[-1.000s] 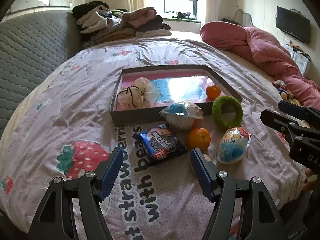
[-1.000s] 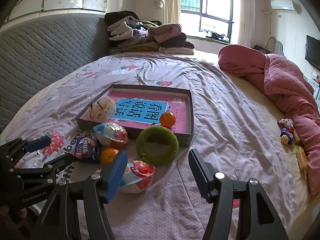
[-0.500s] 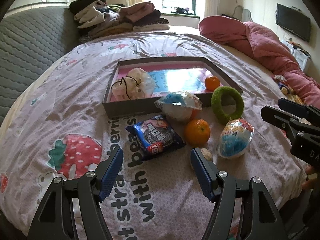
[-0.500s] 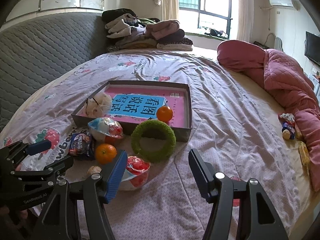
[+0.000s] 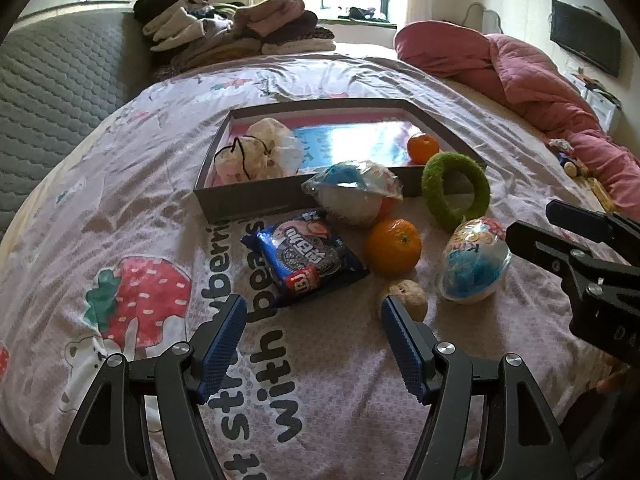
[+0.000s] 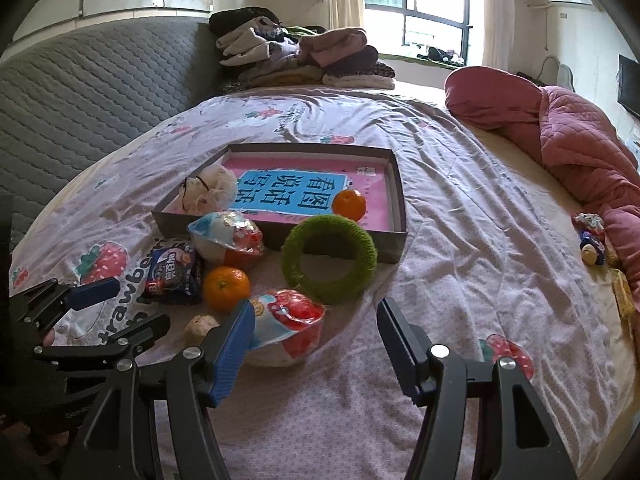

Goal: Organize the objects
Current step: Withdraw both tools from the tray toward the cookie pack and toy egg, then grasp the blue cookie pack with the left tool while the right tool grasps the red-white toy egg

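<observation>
A shallow grey box (image 5: 256,200) (image 6: 394,216) with a pink and blue lining lies on the bed, holding a small cloth pouch (image 5: 260,152) and an orange (image 5: 423,147). In front of it lie a blue cookie packet (image 5: 306,256), an orange (image 5: 394,246), two plastic toy eggs (image 5: 356,192) (image 5: 474,266), a green ring (image 5: 456,190) and a small walnut-like lump (image 5: 408,296). My left gripper (image 5: 312,344) is open, just short of the cookie packet. My right gripper (image 6: 316,344) is open, near the red toy egg (image 6: 286,326).
A pink quilt (image 6: 560,132) is heaped at the right. Folded clothes (image 6: 296,56) are stacked at the head of the bed by the grey headboard (image 6: 80,100). Small toys and snacks (image 6: 592,240) lie at the bed's right edge.
Both grippers have moved forward toward the loose objects, which now look larger and nearer. Nothing has been grasped or shifted.
</observation>
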Tool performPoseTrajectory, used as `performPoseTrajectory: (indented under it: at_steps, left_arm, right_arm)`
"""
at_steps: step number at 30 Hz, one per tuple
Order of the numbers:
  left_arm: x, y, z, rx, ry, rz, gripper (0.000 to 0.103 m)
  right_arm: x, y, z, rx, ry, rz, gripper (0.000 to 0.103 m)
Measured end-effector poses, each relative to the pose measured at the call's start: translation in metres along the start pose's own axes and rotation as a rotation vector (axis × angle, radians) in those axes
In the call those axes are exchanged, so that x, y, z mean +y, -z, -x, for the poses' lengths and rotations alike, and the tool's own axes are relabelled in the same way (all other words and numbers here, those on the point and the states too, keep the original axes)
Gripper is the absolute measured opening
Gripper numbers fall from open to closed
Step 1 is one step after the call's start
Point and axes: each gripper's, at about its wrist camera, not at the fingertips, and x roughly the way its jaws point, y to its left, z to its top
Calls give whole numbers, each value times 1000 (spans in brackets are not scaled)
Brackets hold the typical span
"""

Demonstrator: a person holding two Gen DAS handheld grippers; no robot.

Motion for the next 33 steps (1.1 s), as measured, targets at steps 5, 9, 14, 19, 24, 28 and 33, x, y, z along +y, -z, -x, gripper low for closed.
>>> performPoseTrajectory:
  at_steps: [5,9,14,19,24,28,33]
  left_arm:
    - [3,2,-2,-4,-9,-3,71]
    - [6,3,-4,-15,-4,-8,71]
    - [9,6,-8,-33,12,-19,71]
    - [13,6,-13,-60,21,-40,71]
    - [18,4,-22,-66,29,-53,71]
    - [22,3,-32,-58,27,-55,71]
    - [27,-2,-40,-55,48,-50,74]
  right_arm:
    - [4,1,-2,6,-8,2,63]
    - [5,2,-4,7,-13,0,63]
    - [5,2,-5,8,-16,-1,63]
    - [6,2,-8,4,-22,-2,63]
    - [6,1,-12,6,-26,-6,63]
    - [7,3,-18,17,-31,-7,63]
    - [10,4,-22,24,-43,-7,63]
